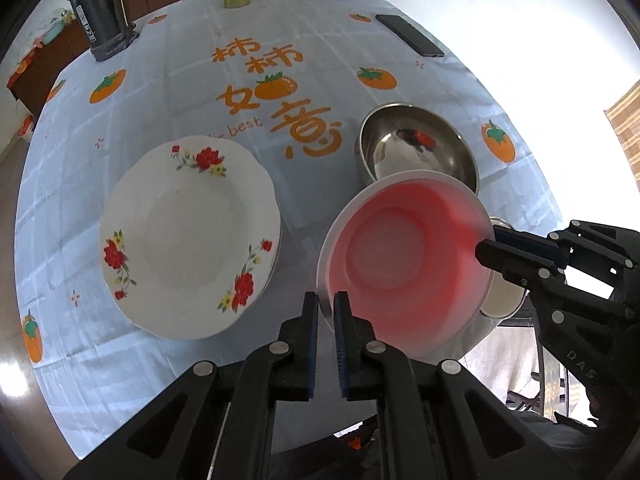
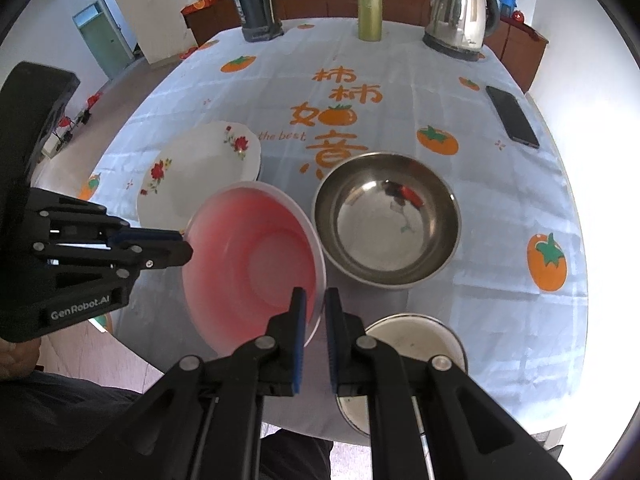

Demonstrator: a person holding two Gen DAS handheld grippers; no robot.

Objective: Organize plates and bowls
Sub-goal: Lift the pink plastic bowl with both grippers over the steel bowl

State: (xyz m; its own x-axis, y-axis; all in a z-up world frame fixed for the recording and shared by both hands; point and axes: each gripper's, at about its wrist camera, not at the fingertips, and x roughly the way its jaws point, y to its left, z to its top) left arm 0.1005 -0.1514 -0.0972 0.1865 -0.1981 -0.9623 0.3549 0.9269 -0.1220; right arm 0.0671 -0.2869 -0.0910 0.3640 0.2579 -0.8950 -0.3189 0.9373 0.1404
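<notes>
Right now your table (image 2: 500,208), the biggest thing in view, wears a pale blue cloth printed with orange persimmons and orange characters. On its left side lies the white flowered plate (image 1: 188,236), flat on the cloth, and it looks to have a second plate beneath it. To the right of the plate stands the large steel bowl (image 2: 386,220), upright and empty, shining inside. Between those two, and nearer to you, you hold the pink plastic bowl (image 1: 404,264), which is tilted and looks raised off the cloth. Your left gripper (image 1: 326,300) is clamped on the bowl's left rim, one finger outside and one inside the wall. Your right gripper (image 2: 314,298) is clamped the same way on the opposite rim, so the bowl hangs between the two. Just beside the pink bowl, at the near table edge, sits a small steel bowl (image 2: 408,340), partly hidden by your right gripper. Along the far edge stand a dark flask (image 2: 256,4), an olive tumbler (image 2: 369,8) and a steel kettle (image 2: 460,12). A black phone (image 2: 512,116) lies flat near the right edge.
</notes>
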